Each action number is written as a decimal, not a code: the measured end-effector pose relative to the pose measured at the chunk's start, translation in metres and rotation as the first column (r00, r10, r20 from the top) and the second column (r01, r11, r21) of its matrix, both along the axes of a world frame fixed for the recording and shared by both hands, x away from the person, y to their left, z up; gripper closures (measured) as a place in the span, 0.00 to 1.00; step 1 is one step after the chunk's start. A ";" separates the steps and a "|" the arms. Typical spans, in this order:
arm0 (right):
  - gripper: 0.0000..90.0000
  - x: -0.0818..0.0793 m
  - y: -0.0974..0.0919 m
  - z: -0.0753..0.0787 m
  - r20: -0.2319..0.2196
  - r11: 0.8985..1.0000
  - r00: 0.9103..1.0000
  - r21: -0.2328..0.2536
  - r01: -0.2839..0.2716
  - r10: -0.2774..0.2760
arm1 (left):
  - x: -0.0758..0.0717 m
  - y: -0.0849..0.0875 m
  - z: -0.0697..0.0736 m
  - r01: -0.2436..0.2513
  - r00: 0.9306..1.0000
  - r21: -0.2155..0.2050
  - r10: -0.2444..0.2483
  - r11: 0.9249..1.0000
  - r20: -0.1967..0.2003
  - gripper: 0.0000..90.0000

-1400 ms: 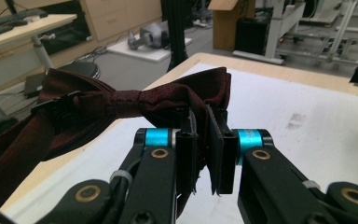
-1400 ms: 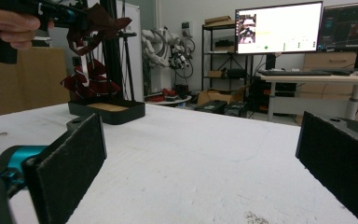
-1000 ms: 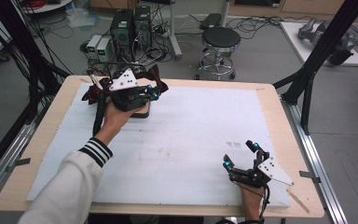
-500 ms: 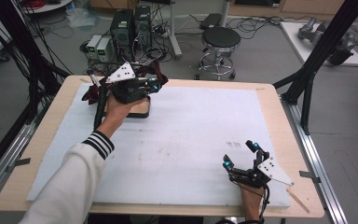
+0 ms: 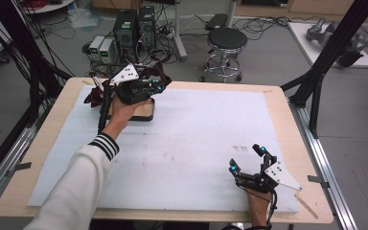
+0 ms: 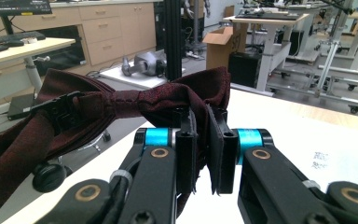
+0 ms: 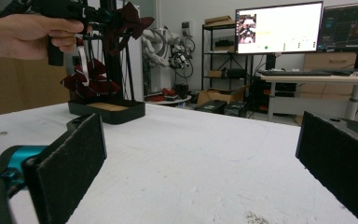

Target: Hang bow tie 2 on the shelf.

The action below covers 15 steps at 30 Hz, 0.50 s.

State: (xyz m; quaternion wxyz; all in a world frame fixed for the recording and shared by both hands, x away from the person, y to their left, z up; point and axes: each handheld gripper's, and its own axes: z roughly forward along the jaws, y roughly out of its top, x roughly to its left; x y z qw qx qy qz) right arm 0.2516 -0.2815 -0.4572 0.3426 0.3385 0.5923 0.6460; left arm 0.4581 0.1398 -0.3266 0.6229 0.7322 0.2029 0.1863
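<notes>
My left gripper (image 5: 159, 86) hovers over the far left of the table, shut on a dark red cloth (image 5: 154, 73). In the left gripper view the pads (image 6: 186, 140) pinch a fold of that cloth (image 6: 121, 105), which carries a black buckle (image 6: 58, 109) and trails down to the left. Under the hand sits a black tray (image 5: 143, 116) with a wooden floor. More dark red cloth (image 5: 94, 96) lies at the tray's left end. My right gripper (image 5: 247, 159) rests near the front right edge, open, with nothing between its pads (image 7: 74, 154).
A white mat (image 5: 196, 129) covers most of the wooden table (image 5: 287, 129). In the right gripper view the tray (image 7: 107, 112) stands far ahead, with the other hand and the cloth (image 7: 133, 21) above it. A stool (image 5: 226, 40) and computer boxes stand beyond the far edge.
The left hand has shifted a little toward the far edge, still gripping the red cloth. The right gripper has stayed where it was.
</notes>
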 end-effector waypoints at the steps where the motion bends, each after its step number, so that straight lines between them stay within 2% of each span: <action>1: 0.01 0.000 0.000 0.000 -0.001 1.000 1.000 -0.002 -0.001 0.001 | 0.001 0.000 -0.001 0.000 1.000 -0.001 0.000 1.000 -0.003 0.92; 5: 0.01 0.000 0.000 0.000 -0.004 1.000 1.000 0.002 0.000 0.000 | 0.003 0.001 -0.005 -0.011 1.000 0.027 0.011 1.000 -0.007 0.92; 8: 0.01 0.000 0.000 0.000 -0.006 1.000 1.000 0.004 0.001 -0.001 | 0.005 0.003 -0.009 -0.018 1.000 0.007 0.018 1.000 -0.022 0.92; 15: 0.01 0.000 0.000 0.000 0.001 1.000 1.000 -0.003 0.001 -0.001 | 0.007 0.007 -0.019 -0.027 0.998 0.001 0.027 1.000 -0.061 0.91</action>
